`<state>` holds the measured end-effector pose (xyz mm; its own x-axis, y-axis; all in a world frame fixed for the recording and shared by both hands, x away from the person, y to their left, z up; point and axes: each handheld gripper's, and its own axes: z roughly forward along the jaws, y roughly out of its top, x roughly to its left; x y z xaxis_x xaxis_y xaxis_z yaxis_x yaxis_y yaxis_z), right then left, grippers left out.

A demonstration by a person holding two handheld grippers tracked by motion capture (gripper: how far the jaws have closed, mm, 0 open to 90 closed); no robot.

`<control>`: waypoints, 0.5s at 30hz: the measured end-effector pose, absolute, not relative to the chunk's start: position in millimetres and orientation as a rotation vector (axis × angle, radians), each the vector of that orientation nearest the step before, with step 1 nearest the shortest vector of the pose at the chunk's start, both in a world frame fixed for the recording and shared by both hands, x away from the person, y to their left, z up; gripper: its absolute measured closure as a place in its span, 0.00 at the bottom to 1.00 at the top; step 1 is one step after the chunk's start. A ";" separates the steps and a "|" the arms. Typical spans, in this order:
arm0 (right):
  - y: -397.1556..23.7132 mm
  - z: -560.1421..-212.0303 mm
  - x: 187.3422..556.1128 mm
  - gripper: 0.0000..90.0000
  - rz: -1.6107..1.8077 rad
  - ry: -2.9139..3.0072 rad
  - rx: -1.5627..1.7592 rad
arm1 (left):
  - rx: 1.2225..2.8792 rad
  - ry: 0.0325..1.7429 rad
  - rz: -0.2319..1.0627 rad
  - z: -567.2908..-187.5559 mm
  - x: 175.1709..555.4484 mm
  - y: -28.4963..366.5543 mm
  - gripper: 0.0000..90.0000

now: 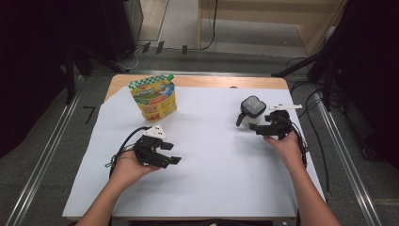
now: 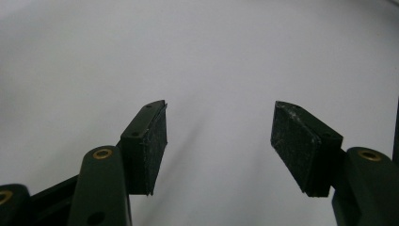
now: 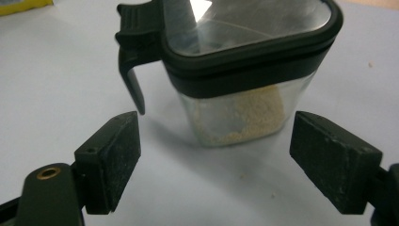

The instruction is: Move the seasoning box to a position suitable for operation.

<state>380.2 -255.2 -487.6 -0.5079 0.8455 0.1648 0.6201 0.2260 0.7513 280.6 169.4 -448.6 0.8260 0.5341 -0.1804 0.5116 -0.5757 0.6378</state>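
Yellow stand-up pouch (image 1: 153, 98) far left, with a green-and-white checked top and orange and green label bands. Clear jar (image 3: 240, 66) right: black lid, pale beige grains. White sheet (image 1: 211, 160) covers the tan tabletop (image 1: 197, 81).

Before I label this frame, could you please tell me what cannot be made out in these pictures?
- Yellow pouch: its print is too small to read in the high view; in the right gripper view the top edge cuts off all but a corner.
- Clear container: its lid is cut by the top edge, and glare hides what lies under it.
- Pale grains: too blurred to identify.
- Right tool: its opening is too small to judge from above.
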 end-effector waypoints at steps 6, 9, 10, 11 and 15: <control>-253.2 -494.1 396.2 0.16 1.146 2.201 1.381 | 2.305 0.763 0.038 -450.7 281.1 169.2 0.41; -252.2 -497.1 401.2 0.16 1.167 2.197 1.364 | 2.302 0.765 0.038 -451.5 279.5 168.5 0.41; -251.8 -498.4 402.8 0.16 1.163 2.198 1.361 | 2.302 0.766 0.039 -451.6 279.1 168.6 0.41; -250.7 -500.8 406.1 0.15 1.148 2.197 1.360 | 2.302 0.767 0.040 -451.8 278.8 168.8 0.41; -249.8 -503.3 410.1 0.15 1.180 2.199 1.351 | 2.306 0.771 0.044 -452.0 278.0 170.1 0.41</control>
<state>410.1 -249.8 -503.3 -0.5109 0.8456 0.1549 0.5966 0.2190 0.7721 278.0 170.1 -452.0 0.8226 0.5404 -0.1768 0.5171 -0.5817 0.6279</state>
